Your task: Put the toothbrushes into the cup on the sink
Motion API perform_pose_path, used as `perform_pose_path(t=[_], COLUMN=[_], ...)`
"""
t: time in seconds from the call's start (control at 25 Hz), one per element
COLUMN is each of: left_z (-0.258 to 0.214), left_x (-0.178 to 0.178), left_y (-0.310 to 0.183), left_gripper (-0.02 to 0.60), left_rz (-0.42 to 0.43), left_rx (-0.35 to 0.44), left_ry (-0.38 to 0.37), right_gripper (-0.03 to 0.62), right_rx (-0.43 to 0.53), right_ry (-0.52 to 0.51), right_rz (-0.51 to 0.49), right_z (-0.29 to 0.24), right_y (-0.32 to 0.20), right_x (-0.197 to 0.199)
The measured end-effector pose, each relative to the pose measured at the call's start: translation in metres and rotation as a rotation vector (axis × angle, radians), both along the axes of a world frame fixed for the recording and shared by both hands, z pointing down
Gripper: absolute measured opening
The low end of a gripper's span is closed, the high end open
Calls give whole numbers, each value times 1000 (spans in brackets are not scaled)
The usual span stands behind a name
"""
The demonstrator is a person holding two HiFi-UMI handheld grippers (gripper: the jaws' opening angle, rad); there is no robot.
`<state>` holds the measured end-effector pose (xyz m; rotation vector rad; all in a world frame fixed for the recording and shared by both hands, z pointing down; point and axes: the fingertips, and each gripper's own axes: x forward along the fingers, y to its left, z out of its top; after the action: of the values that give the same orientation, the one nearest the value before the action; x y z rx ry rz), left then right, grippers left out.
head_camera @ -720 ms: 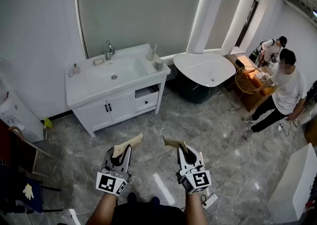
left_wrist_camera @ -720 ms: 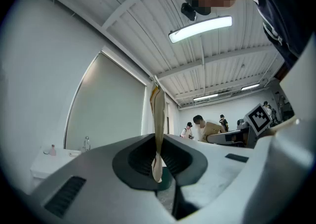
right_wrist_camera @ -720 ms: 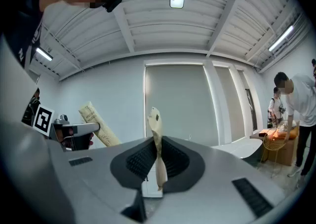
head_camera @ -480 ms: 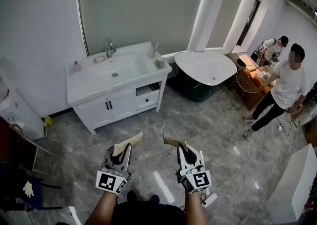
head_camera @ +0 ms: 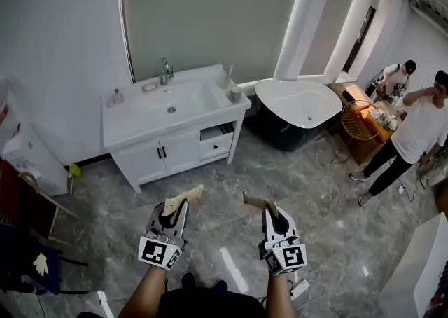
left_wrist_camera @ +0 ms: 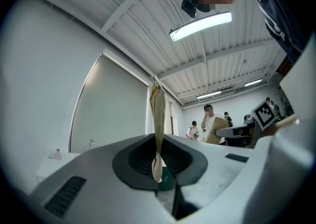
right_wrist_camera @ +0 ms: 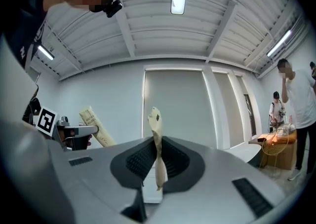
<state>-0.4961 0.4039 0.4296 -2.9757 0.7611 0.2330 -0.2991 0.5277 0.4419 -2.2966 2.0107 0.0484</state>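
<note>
In the head view both grippers are low in the middle, over the marble floor. My left gripper [head_camera: 173,213] is shut on a flat tan toothbrush packet [head_camera: 183,199]; the packet [left_wrist_camera: 158,114] stands upright between the jaws of the left gripper [left_wrist_camera: 158,161]. My right gripper [head_camera: 273,213] is shut on a second tan packet [head_camera: 257,202], which also shows as a packet [right_wrist_camera: 156,129] between the jaws of the right gripper [right_wrist_camera: 158,166]. A small grey cup [head_camera: 235,92] stands at the right end of the white sink counter [head_camera: 140,126], far ahead of both grippers.
A tap [head_camera: 166,70], a soap dish and a small bottle [head_camera: 117,96] sit behind the basin. A white bathtub [head_camera: 301,103] stands right of the cabinet. Two people [head_camera: 420,134] stand by a wire basket [head_camera: 359,119] at the far right. Dark furniture lines the left edge.
The sink cabinet and bathtub have shifted slightly right and down in the head view. The nearer person at the right has raised an arm. Both grippers keep their packets.
</note>
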Motion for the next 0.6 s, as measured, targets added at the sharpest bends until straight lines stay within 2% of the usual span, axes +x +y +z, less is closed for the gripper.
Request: perform_pose_path(t=[0.16,0.32,0.6], left_z=[-5,-2,-9], left_x=[-3,10,21], left_y=[-17,-32,-27], left_gripper=[46,46,46], left_rz=[-30,-48,-39], left_rx=[10,17,8], left_ry=[8,-13,-7], right_gripper=[48,48,48], right_rx=[-14,-21,-27], right_ry=[5,29,26], right_rz=[26,30,44], right_z=[-3,4,-2], right_y=[-5,-13,-11], right_x=[13,28,37])
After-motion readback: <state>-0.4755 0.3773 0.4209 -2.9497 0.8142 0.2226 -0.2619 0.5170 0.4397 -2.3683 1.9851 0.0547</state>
